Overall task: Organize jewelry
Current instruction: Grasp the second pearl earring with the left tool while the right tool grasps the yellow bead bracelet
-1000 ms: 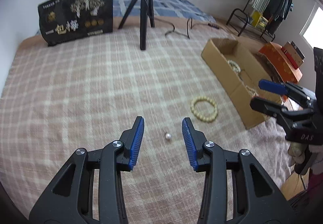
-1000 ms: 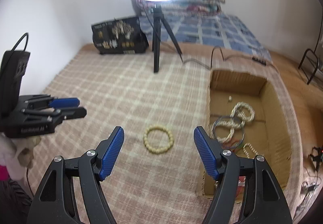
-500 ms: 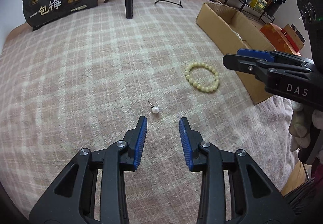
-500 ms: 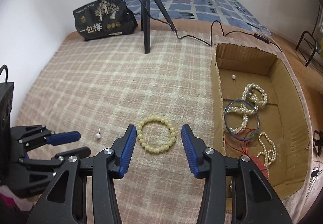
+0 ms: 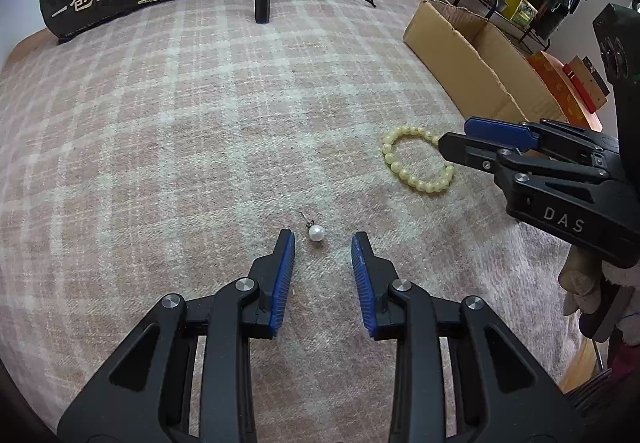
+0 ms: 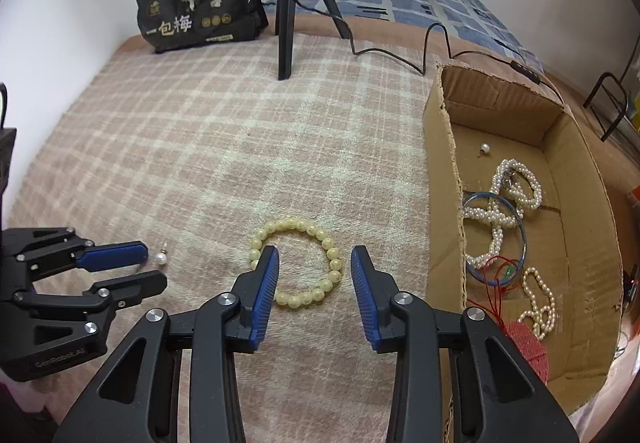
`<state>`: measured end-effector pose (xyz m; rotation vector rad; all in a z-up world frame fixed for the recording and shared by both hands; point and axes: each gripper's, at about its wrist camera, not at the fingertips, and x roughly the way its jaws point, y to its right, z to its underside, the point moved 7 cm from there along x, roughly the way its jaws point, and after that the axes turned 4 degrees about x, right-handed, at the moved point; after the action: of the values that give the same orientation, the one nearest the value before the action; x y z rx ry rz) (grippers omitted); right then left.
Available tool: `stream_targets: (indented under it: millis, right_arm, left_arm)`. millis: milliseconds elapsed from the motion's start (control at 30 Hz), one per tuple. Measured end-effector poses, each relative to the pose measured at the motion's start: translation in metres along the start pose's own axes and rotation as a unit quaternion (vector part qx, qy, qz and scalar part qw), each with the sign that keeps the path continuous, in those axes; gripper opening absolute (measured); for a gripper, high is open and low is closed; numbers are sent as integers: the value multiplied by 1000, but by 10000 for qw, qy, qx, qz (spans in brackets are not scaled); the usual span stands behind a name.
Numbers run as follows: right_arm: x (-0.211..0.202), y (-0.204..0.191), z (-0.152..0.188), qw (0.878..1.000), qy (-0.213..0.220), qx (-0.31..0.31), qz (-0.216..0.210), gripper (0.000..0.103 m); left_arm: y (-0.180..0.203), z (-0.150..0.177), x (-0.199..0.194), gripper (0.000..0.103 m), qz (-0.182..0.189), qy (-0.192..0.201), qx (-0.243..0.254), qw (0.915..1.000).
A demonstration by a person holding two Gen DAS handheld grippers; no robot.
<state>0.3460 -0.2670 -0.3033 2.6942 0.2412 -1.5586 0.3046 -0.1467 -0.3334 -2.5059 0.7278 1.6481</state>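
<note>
Both tools spread and empty: left tool [image 5: 322, 239] brackets the pearl earring [image 5: 316, 232] on the bed blanket [image 5: 200, 143]; right tool [image 6: 315, 257] straddles the bead bracelet [image 6: 296, 263], left of the cardboard box [image 6: 444, 179]. Risk: the earring (round, tiny) may roll or sink into pile under an off-centre pinch

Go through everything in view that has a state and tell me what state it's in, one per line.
Left gripper: open, empty, fingers flanking the earring.
Right gripper: open, empty, over the bracelet.
Earring: loose on the blanket, ungrasped.
Bracelet: flat on the blanket, outside the box.
Box: open-topped, holding pearl strands, a bangle and another earring.
</note>
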Motion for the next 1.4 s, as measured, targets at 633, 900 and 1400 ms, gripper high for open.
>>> stream_targets:
  millis: [633,900,1400]
  right_arm:
    - [38,-6,0,9967,-308,-521,549,30]
    - [41,-9,-3,9977,-332,-448,380,17]
    - [29,-9,-8,9992,-139,-306,209,6]
  left_arm:
    - [-1,-4,15,24,60,-41,19,10000]
    - [-6,-4,16,12,24,-46,22,10000]
    - [-7,0,6,7,-87,10,70,9999]
